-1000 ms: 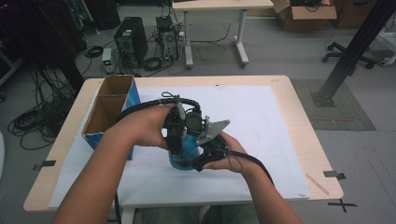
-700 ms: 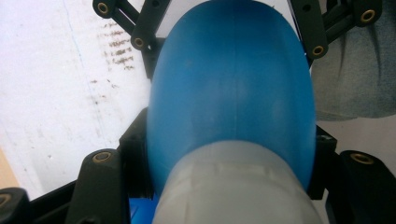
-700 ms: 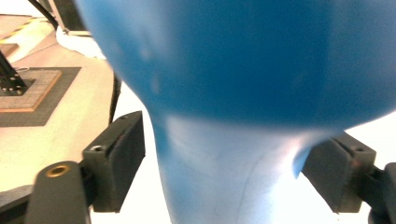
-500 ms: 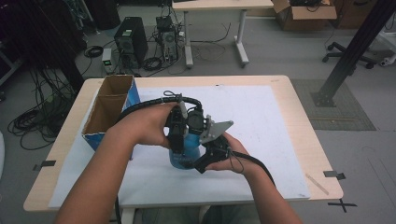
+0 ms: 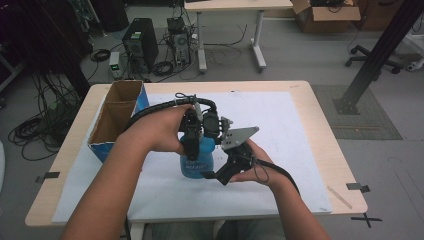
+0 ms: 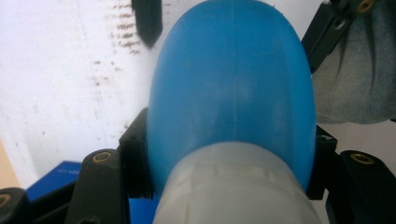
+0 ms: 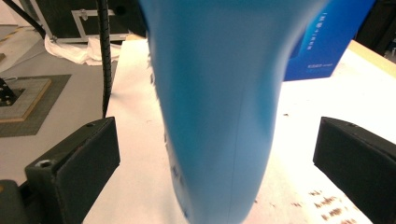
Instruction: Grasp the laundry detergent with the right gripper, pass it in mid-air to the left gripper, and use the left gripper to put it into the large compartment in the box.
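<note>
A blue plastic bottle point(image 5: 196, 164) stands upright on the white sheet point(image 5: 285, 125) in the middle of the table. My left gripper point(image 5: 192, 145) comes down from above and is shut on the bottle point(image 6: 233, 93) just below its pale cap point(image 6: 233, 186). My right gripper point(image 5: 220, 175) sits low at the bottle's right side. In the right gripper view its jaws stand wide on either side of the bottle point(image 7: 219, 93), with a gap on each side, so it is open point(image 7: 219, 163).
An open cardboard box with blue sides point(image 5: 117, 117) stands at the table's left edge, close to my left forearm. It shows as a blue wall point(image 7: 322, 42) behind the bottle. The wooden table edge point(image 5: 320, 125) runs along the right.
My right gripper has edged slightly to the right beside the bottle. The left gripper and the bottle have stayed in place.
</note>
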`<action>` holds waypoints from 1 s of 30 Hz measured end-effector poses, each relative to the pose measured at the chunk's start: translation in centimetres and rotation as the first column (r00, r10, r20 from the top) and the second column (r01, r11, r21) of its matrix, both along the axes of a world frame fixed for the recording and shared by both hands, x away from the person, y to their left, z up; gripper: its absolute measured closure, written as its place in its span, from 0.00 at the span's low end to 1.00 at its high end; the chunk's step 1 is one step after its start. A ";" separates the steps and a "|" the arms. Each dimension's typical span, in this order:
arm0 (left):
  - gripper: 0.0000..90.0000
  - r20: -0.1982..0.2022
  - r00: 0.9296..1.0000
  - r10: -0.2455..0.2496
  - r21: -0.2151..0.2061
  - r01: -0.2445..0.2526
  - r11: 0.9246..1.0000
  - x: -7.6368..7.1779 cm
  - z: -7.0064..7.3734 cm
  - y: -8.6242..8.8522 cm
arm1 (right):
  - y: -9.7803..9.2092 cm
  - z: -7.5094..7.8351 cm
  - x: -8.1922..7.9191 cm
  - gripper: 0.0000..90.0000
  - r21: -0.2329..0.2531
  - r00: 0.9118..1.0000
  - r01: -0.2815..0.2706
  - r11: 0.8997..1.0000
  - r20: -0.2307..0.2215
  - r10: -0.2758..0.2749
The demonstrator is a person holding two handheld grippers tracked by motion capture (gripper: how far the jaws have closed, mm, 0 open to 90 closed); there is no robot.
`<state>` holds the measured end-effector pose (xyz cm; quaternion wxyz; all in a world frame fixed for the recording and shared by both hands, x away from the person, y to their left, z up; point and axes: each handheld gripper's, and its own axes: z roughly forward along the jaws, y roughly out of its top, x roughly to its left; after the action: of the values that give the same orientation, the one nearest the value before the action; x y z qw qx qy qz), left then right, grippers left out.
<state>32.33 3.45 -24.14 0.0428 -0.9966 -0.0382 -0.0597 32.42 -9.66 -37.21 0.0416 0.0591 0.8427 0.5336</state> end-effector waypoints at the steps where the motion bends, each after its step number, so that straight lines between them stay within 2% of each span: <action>1: 0.43 0.000 1.000 0.000 0.000 0.000 1.000 0.0 0.0 0.0 | 0.0 0.0 0.0 0.01 0.000 1.000 0.000 1.000 0.000 0.000; 4: 0.43 0.010 0.998 0.067 0.000 -0.067 0.998 0.4 0.6 0.1 | -1.2 0.6 0.2 0.01 -0.004 1.000 0.014 1.000 0.008 -0.014; 5: 0.43 0.010 0.998 0.067 0.000 -0.067 0.998 0.4 0.6 0.1 | -1.2 0.6 0.2 0.01 -0.004 1.000 0.014 1.000 0.008 -0.014; 6: 0.43 0.015 0.994 0.111 0.001 -0.111 0.994 0.7 1.0 0.2 | -2.0 1.0 0.2 0.01 -0.013 1.000 0.027 1.000 0.011 -0.027; 7: 0.43 0.015 0.994 0.111 0.001 -0.111 0.994 0.7 1.0 0.2 | -2.0 1.0 0.2 0.01 -0.013 1.000 0.027 1.000 0.011 -0.027; 10: 0.43 0.019 0.983 0.182 0.005 -0.182 0.983 1.2 1.6 0.3 | -3.1 1.4 0.4 0.01 -0.029 0.999 0.037 0.999 0.024 -0.036; 13: 0.43 0.026 0.968 0.250 -0.002 -0.250 0.968 1.6 2.1 0.4 | -4.7 2.2 0.5 0.01 -0.051 0.998 0.056 0.997 0.038 -0.054; 14: 0.43 0.032 0.953 0.300 -0.015 -0.300 0.954 1.9 2.5 0.6 | -5.0 2.4 0.6 0.01 -0.056 0.998 0.058 0.997 0.038 -0.056; 15: 0.43 0.032 0.953 0.300 -0.015 -0.300 0.954 1.9 2.5 0.6 | -5.0 2.4 0.6 0.01 -0.056 0.998 0.058 0.997 0.038 -0.056; 16: 0.43 0.033 0.944 0.327 -0.017 -0.327 0.945 2.2 2.8 0.7 | -5.4 2.6 0.6 0.01 -0.062 0.998 0.058 0.996 0.041 -0.056; 17: 0.43 0.035 0.939 0.342 -0.024 -0.341 0.940 2.3 3.0 0.8 | -5.8 2.9 0.6 0.01 -0.072 0.997 0.060 0.996 0.048 -0.057; 18: 0.43 0.035 0.925 0.379 -0.036 -0.378 0.925 2.5 3.4 1.1 | -6.3 3.4 0.6 0.01 -0.089 0.996 0.068 0.994 0.056 -0.063; 19: 0.43 0.035 0.925 0.379 -0.036 -0.378 0.925 2.5 3.4 1.1 | -6.3 3.4 0.6 0.01 -0.089 0.996 0.068 0.994 0.056 -0.063; 21: 0.43 0.030 0.907 0.420 -0.053 -0.419 0.907 2.8 4.0 1.4 | -7.0 3.9 0.7 0.01 -0.106 0.996 0.074 0.992 0.066 -0.067; 23: 0.43 0.025 0.893 0.450 -0.063 -0.448 0.892 3.1 4.4 1.7 | -7.5 4.3 0.7 0.01 -0.116 0.995 0.077 0.990 0.070 -0.069; 24: 0.43 0.020 0.875 0.484 -0.065 -0.482 0.874 3.3 4.8 2.0 | -8.1 4.7 0.7 0.01 -0.129 0.994 0.087 0.988 0.077 -0.078; 25: 0.43 0.020 0.875 0.484 -0.065 -0.482 0.874 3.3 4.8 2.0 | -8.1 4.7 0.7 0.01 -0.129 0.994 0.087 0.988 0.077 -0.078; 26: 0.43 0.015 0.859 0.513 -0.066 -0.511 0.857 3.6 5.0 2.2 | -8.5 4.9 0.7 0.01 -0.133 0.994 0.087 0.987 0.078 -0.077; 27: 0.43 0.014 0.850 0.527 -0.064 -0.525 0.849 3.7 5.1 2.4 | -8.8 5.1 0.8 0.01 -0.137 0.994 0.086 0.987 0.077 -0.076; 28: 0.43 0.008 0.827 0.563 -0.066 -0.561 0.825 4.0 5.4 2.7 | -9.1 5.2 0.8 0.01 -0.140 0.994 0.089 0.986 0.078 -0.078; 29: 0.43 0.004 0.814 0.581 -0.066 -0.579 0.812 4.2 5.5 2.9 | -9.5 5.4 0.9 0.01 -0.144 0.994 0.092 0.985 0.073 -0.083; 30: 0.43 0.003 0.795 0.606 -0.064 -0.605 0.794 4.4 5.7 3.1 | -9.7 5.5 0.9 0.01 -0.144 0.994 0.095 0.985 0.068 -0.086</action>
<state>36.73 6.58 -18.45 0.0296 -0.9321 -0.3571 -0.0531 33.31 -19.38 -31.70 0.0958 0.0778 0.8745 0.4691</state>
